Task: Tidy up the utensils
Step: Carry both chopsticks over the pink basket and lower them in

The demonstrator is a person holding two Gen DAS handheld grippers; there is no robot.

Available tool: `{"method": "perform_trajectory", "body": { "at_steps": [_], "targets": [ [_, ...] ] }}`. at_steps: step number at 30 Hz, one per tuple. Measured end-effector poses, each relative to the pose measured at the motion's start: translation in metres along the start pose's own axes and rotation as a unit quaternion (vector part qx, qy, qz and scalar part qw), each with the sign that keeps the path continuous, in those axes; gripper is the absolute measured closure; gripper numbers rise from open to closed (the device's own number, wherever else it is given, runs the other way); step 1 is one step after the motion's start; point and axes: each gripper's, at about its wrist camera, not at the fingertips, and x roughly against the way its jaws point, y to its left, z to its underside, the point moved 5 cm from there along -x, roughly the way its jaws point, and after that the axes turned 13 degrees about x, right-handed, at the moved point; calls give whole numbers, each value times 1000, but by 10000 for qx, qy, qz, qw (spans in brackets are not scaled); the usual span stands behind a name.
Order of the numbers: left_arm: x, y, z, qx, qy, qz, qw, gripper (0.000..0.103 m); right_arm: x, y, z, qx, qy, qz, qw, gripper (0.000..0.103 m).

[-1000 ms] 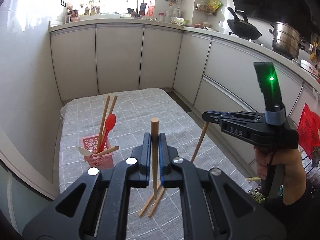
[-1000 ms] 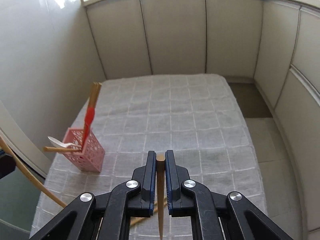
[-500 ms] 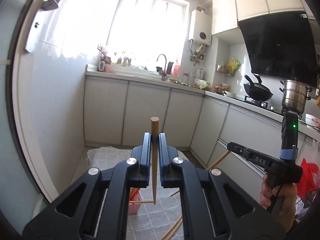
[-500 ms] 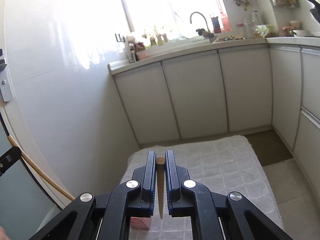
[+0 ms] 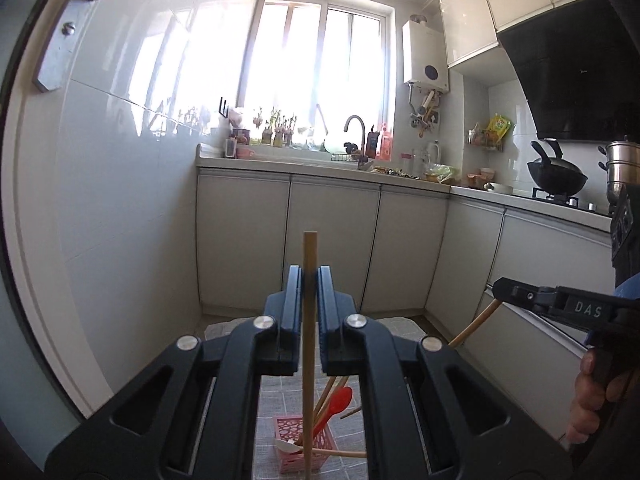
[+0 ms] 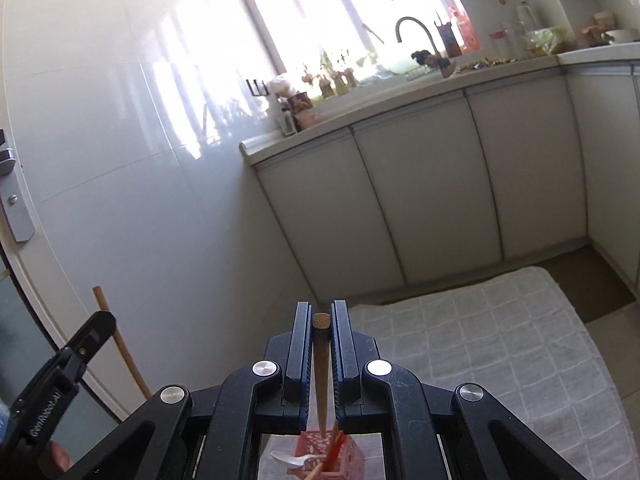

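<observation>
My left gripper (image 5: 309, 276) is shut on a wooden chopstick (image 5: 309, 344) that stands upright, its lower end hanging over the pink utensil basket (image 5: 299, 452). That basket holds a red spoon (image 5: 338, 402), a white spoon (image 5: 289, 446) and other chopsticks. The right gripper (image 5: 500, 289) shows at the right of this view, gripping a chopstick (image 5: 474, 325). In the right wrist view my right gripper (image 6: 321, 312) is shut on a wooden chopstick (image 6: 321, 376) pointing down at the pink basket (image 6: 352, 454). At that view's left edge the left gripper (image 6: 105, 322) grips its chopstick (image 6: 120, 344).
A grey checked cloth (image 6: 500, 344) covers the low table. A white tiled wall (image 6: 140, 184) runs close on the left. Grey cabinets (image 5: 332, 240) and a counter with a sink tap (image 5: 356, 128) stand behind. A wok (image 5: 556, 174) and steel pot (image 5: 622, 168) sit at the right.
Both grippers have risen and tilted up with their chopsticks, so the views now show the window and cabinets. The pink basket has slid to the bottom edge of both views.
</observation>
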Motion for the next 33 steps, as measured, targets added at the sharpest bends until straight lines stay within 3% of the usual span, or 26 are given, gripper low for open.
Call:
{"method": "perform_trajectory", "body": {
  "at_steps": [7, 17, 33],
  "targets": [
    [-25, 6, 4, 89, 67, 66, 9999, 95, -30, -10, 13, -141, 95, -4, 9999, 96],
    [-63, 13, 35, -462, 776, -335, 9954, 95, -63, -20, 34, -262, 424, -2, 9988, 96],
    [-99, 35, 85, -438, 2239, -677, 9713, 95, -79, -20, 42, -271, 582, -41, 9979, 96]
  ]
}}
